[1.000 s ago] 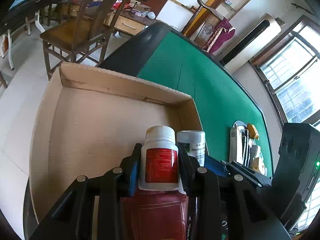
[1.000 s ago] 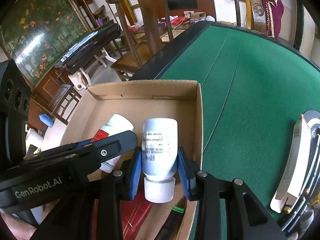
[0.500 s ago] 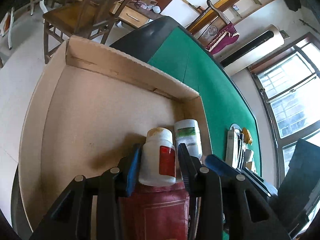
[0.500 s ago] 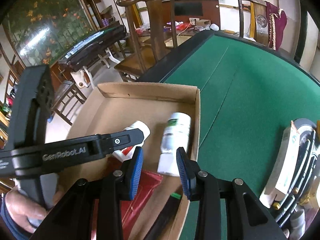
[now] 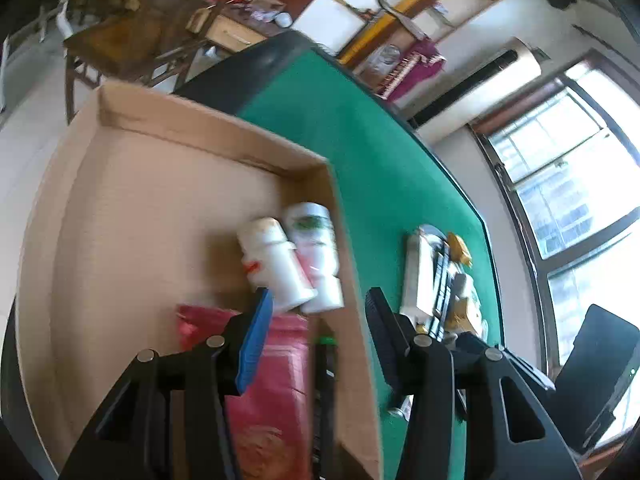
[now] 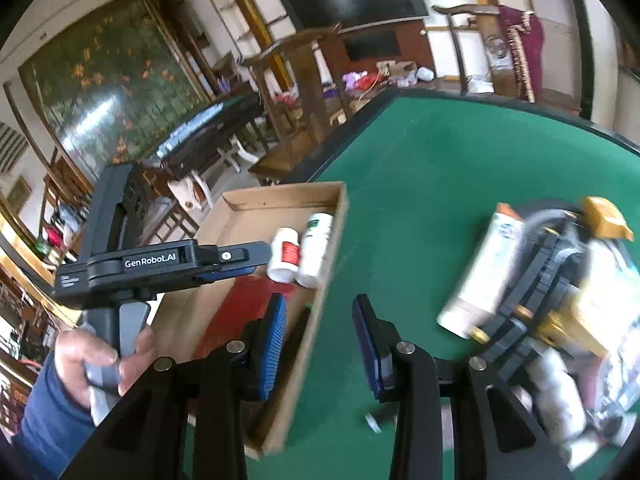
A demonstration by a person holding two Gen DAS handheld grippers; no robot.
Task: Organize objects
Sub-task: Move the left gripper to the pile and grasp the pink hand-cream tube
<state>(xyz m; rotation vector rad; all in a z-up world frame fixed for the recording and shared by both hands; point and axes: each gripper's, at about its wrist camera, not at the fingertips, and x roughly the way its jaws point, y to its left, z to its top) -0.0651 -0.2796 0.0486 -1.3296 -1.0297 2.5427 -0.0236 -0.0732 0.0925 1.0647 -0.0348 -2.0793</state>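
A shallow cardboard box [image 5: 120,200] [image 6: 260,200] sits on the green table. Two white bottles lie side by side in it against its right wall. One has a red label [image 5: 276,268] [image 6: 285,254] and the other a green label [image 5: 316,248] [image 6: 316,244]. A red pouch [image 5: 272,380] [image 6: 244,308] lies in front of them. My left gripper [image 5: 320,320] [image 6: 256,258] is over the box just behind the bottles, its jaws opening and nothing gripped. My right gripper [image 6: 322,320] hangs open and empty above the box's right wall.
A pile of loose objects [image 5: 440,280] [image 6: 540,300] lies on the green felt to the right of the box, among them a white tube [image 6: 484,272] and black and gold pieces. A hand [image 6: 100,360] holds the left gripper's handle. Chairs stand beyond the table's far edge.
The left gripper let go of the red-label bottle, which now lies beside the green-label one. The right gripper released the green-label bottle, then rose and swung right towards the pile.
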